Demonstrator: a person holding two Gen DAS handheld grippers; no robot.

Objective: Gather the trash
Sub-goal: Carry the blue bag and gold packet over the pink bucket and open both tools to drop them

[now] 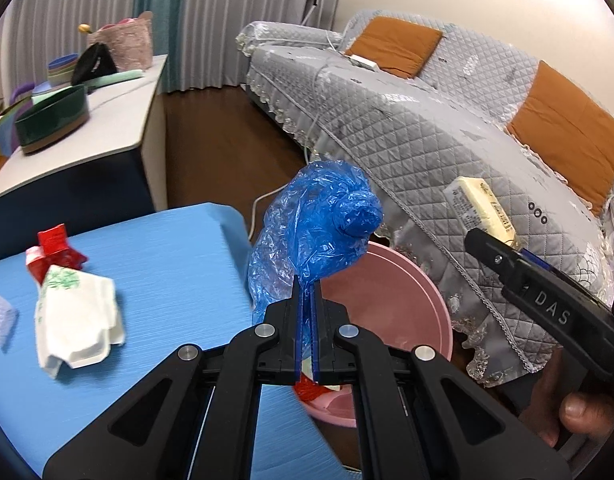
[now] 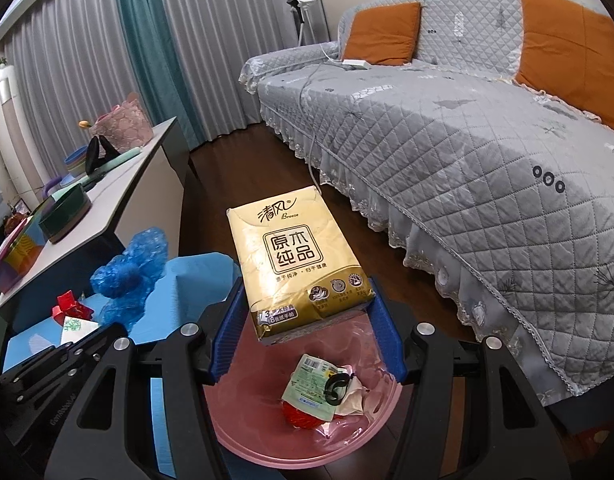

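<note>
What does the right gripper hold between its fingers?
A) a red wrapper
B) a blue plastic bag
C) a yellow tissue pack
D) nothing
C: the right gripper clamps the yellow tissue pack over the pink bin.

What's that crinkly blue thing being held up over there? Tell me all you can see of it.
The blue plastic bag is thin, translucent, crinkled film, bunched into a loose wad with a denser knot near its top. The left tool pinches its lower end between shut fingers, holding it upright in the air, between the blue table and the pink basin. Nothing else touches it.
</note>
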